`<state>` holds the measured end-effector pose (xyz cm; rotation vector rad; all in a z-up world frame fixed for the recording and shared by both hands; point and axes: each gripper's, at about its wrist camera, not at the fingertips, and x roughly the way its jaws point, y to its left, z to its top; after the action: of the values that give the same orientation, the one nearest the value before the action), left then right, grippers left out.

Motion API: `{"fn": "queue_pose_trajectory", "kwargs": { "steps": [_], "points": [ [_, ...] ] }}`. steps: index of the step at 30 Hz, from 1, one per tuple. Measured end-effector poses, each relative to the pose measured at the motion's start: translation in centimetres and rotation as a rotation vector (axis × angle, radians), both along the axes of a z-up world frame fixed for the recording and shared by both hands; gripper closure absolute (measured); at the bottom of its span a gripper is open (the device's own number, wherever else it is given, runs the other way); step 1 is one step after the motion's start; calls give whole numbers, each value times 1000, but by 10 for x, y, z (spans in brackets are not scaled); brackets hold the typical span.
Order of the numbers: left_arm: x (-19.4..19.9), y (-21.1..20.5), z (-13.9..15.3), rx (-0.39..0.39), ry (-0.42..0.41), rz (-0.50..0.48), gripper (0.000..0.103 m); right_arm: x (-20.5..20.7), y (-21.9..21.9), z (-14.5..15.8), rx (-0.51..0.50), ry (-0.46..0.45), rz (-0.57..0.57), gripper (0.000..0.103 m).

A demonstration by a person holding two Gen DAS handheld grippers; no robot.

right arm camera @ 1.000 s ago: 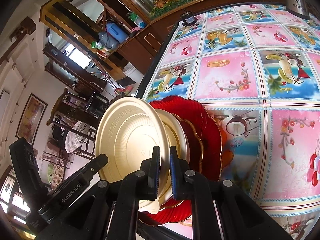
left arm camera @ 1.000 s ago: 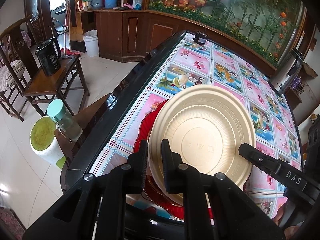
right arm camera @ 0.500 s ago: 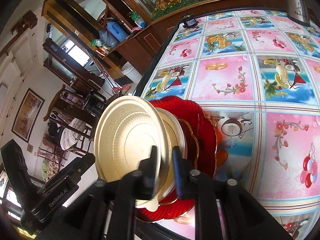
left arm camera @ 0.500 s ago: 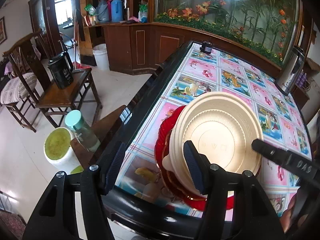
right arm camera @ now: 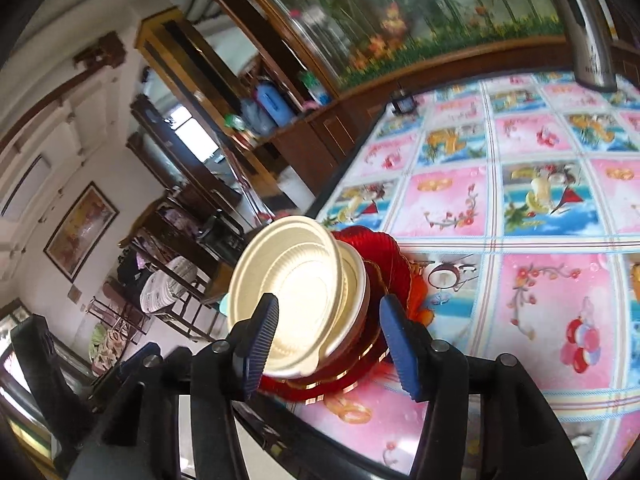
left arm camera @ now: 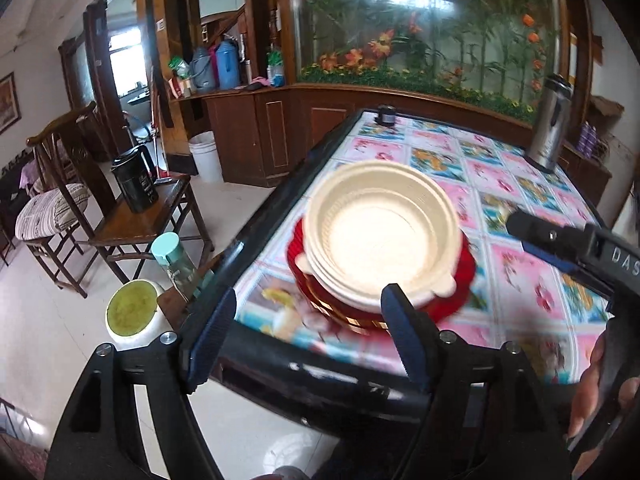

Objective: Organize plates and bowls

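On the table's [left arm camera: 516, 184] near edge, the cream bowls [left arm camera: 380, 232] sit stacked on the red plates [left arm camera: 460, 280], flat now instead of tipped up. The left gripper [left arm camera: 308, 340] has let go and pulled back, its fingers wide apart with nothing between them. The right gripper [right arm camera: 332, 340] was pinching the cream rim a second ago; now it is spread wide too and holds nothing.

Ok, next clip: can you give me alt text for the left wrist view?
An open left gripper hangs short of a stack of cream bowls sitting on red plates near the edge of a table with a pink and blue patterned cloth. The right gripper reaches in from the right, and a steel flask stands at the far side.
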<state>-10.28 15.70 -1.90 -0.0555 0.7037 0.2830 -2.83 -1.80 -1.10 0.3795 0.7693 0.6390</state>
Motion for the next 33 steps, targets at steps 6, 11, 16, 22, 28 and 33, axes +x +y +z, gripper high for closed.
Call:
{"fn": "queue_pose_trajectory", "kwargs": {
  "steps": [6, 11, 16, 22, 28, 33],
  "points": [
    [-18, -19, 6, 35, -14, 25, 28, -43, -9, 6, 14, -71, 13, 45],
    [-42, -21, 18, 22, -75, 55, 28, -71, -16, 14, 20, -117, 24, 44],
    [-63, -26, 29, 11, -124, 47, 28, -97, -18, 24, 16, -156, 36, 43],
    [-77, -28, 36, 1, -153, 51, 21, -121, -15, 33, 1, -194, 47, 43],
    [-83, -31, 40, 16, -177, 38, 21, -128, -15, 39, 1, -214, 43, 43],
    [-80, -31, 38, 10, -169, 29, 21, -128, -15, 39, 2, -212, 42, 42]
  ]
}}
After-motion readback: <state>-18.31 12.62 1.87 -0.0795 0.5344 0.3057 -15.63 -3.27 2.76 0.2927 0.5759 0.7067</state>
